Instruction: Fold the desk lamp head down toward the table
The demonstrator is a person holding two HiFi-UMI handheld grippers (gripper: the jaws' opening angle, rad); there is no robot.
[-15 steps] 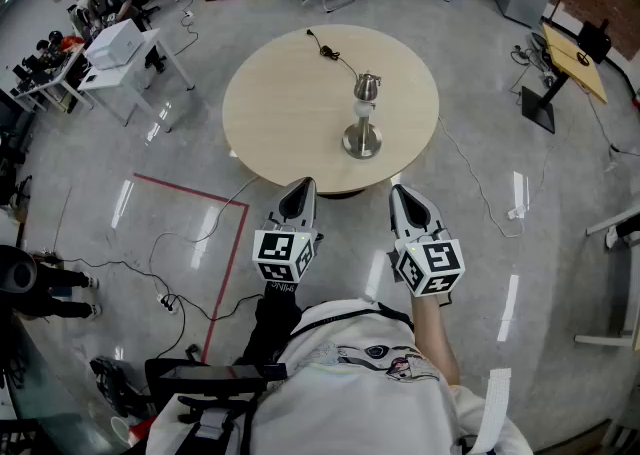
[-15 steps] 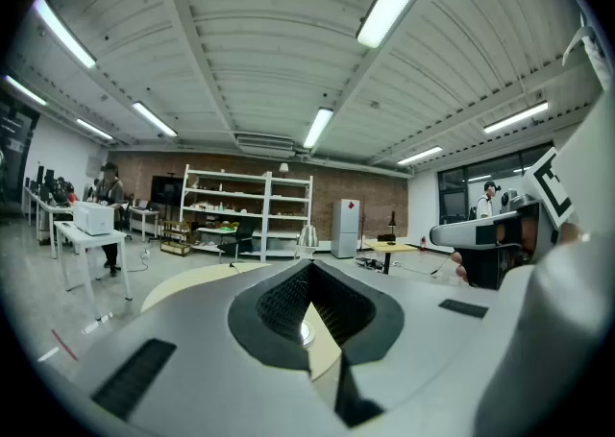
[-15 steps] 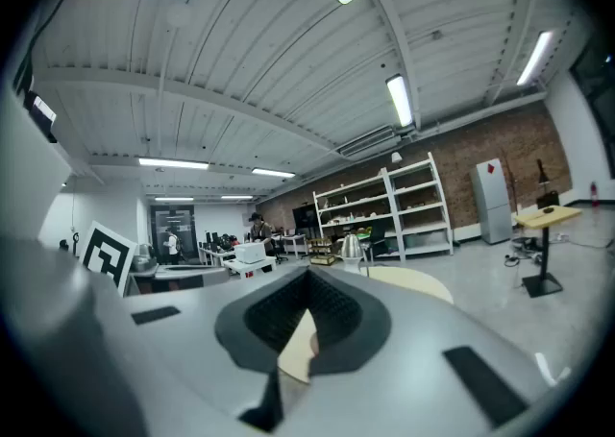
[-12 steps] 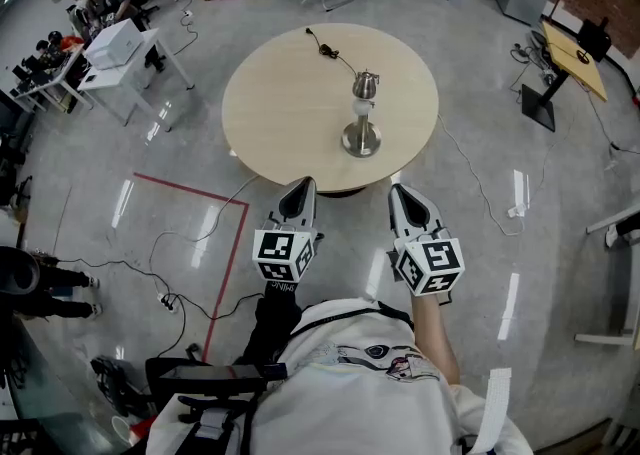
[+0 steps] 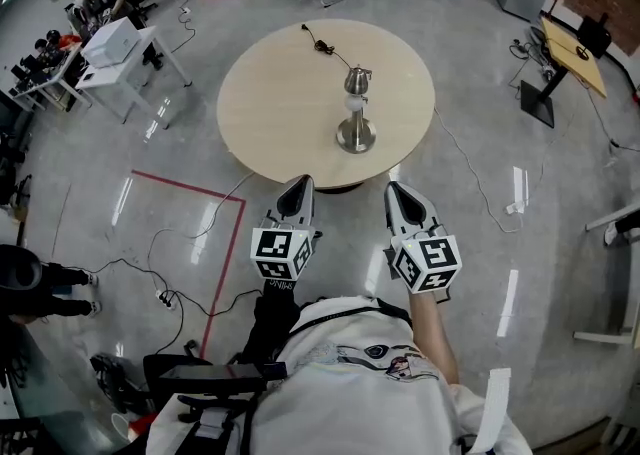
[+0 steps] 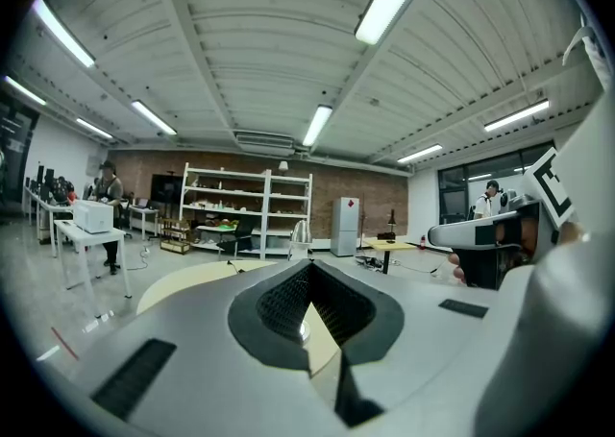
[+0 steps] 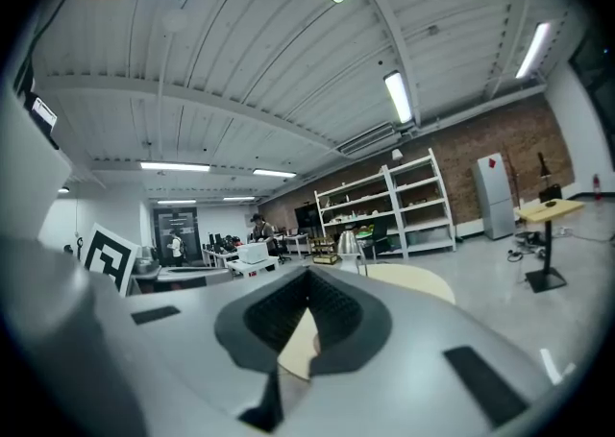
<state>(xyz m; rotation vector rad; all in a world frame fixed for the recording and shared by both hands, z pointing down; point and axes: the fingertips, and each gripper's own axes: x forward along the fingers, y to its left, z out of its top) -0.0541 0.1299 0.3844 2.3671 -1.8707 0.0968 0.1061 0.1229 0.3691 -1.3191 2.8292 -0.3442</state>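
Task not started. Desk lamp (image 5: 356, 115) upright mid round table (image 5: 270, 93), lamp head (image 5: 356, 79) up, untouched. My left gripper (image 5: 299, 186) and right gripper (image 5: 398, 190) both closed, empty, short of table edge. Reach, fold-down left.

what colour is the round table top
Light beige table top, best seen in the head view.

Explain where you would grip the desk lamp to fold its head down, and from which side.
Probably the lamp head, from the near side: it tops the upright stem, clear above the round base, and the cord trails off the far side.
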